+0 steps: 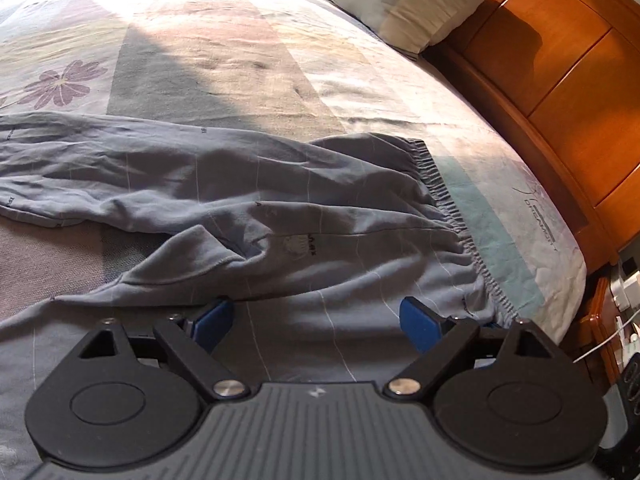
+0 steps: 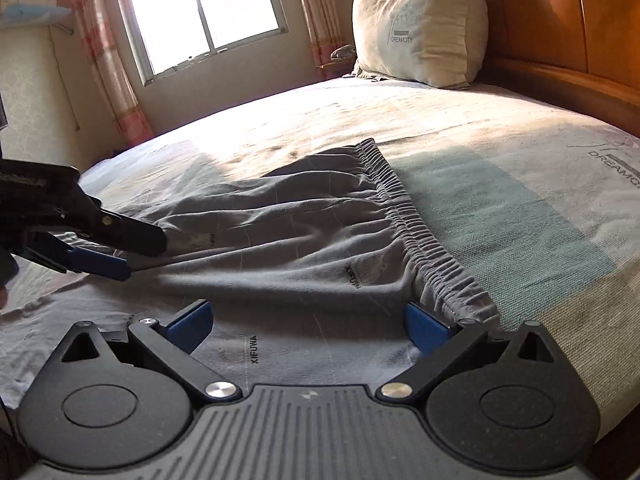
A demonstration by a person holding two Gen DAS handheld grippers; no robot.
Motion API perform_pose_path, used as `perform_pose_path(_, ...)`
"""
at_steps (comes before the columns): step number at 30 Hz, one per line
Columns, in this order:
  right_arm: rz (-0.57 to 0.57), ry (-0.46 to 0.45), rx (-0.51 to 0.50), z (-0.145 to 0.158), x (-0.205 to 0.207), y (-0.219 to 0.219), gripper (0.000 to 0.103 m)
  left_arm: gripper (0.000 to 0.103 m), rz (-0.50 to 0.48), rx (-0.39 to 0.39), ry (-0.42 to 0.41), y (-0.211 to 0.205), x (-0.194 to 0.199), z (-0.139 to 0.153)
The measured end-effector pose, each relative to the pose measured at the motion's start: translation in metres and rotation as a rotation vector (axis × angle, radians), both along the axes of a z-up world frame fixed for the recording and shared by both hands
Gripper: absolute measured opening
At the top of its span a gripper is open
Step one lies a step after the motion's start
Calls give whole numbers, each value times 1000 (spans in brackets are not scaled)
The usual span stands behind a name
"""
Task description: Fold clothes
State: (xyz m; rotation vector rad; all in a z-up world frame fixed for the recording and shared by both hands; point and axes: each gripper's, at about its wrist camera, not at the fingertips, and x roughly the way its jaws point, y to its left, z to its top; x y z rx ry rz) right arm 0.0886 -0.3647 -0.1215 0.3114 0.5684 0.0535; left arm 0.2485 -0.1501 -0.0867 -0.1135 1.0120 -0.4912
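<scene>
While the grey cotton trousers with the gathered elastic waistband (image 2: 320, 248) lie spread and wrinkled across the near half of the bed with the pastel patterned sheet (image 2: 500, 152), the waistband (image 2: 416, 220) points toward the headboard side and the legs run off toward the foot of the bed. One leg lies partly over the other near the crotch, with loose ridges throughout; whether this is an unfolded garment or one partly doubled lengthwise cannot be settled.

Risks, as judged from this layout:
- Slack cloth may bunch between the fingers, so a pinch could take one layer only and leave the lower layer behind.
- The elastic waistband tends to contract, which could skew any fold edge.
- Uneven lift between the two tools would twist the legs.

Tool state: the right gripper (image 2: 310, 326) sits low at the near edge of the bed, blue pads wide apart, holding nothing; its right pad lies just beside the waistband corner. The left gripper (image 1: 316, 322) is likewise spread wide over the fabric, holding nothing, its lower finger close to the cloth; contact cannot be confirmed.

A beige printed pillow (image 2: 416, 28) rests against the wooden headboard (image 2: 560, 12).
</scene>
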Motion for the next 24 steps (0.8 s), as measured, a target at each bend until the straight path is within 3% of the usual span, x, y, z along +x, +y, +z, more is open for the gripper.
perform_pose_path(7, 9, -2, 8, 2, 1, 0, 103, 91, 12, 33, -12, -3, -2, 19)
perform_pose_path(13, 18, -24, 98, 7, -4, -3, 103, 92, 92, 65, -65, 37, -76, 33)
perform_pose_path(17, 112, -63, 11, 15, -15, 20, 103, 92, 113, 181, -75, 56, -121, 24)
perform_pose_path(24, 285, -109, -210, 27, -37, 74, 101, 92, 83, 262, -93, 82, -158, 5)
